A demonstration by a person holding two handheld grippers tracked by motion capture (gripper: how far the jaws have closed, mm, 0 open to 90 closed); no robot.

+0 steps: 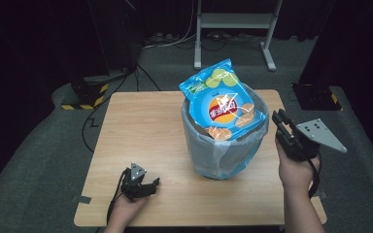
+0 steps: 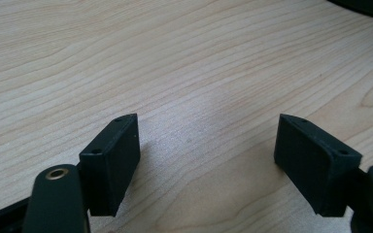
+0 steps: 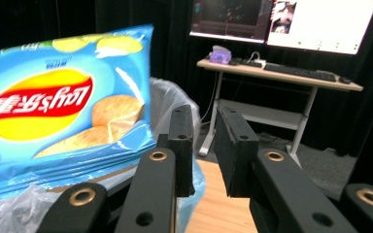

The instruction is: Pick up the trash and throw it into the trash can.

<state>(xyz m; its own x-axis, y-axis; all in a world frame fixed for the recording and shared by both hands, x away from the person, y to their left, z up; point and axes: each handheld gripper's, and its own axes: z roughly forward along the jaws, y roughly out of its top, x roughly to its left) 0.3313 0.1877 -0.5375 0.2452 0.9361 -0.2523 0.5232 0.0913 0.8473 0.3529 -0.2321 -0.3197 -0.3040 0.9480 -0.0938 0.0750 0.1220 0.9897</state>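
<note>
High view: chip bag [image 1: 224, 103] rests across bin [image 1: 223, 150] at center; right claw [image 1: 282, 127] nearly closed, empty; left claw [image 1: 148, 187] open on surface [image 1: 141, 126].

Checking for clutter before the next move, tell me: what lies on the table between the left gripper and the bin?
Nothing: in the high view, only bare wooden table separates the left gripper from the lined bin holding the chip bag.

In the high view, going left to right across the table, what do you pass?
Left gripper → bin with the chip bag lying across its rim → right gripper.
</note>
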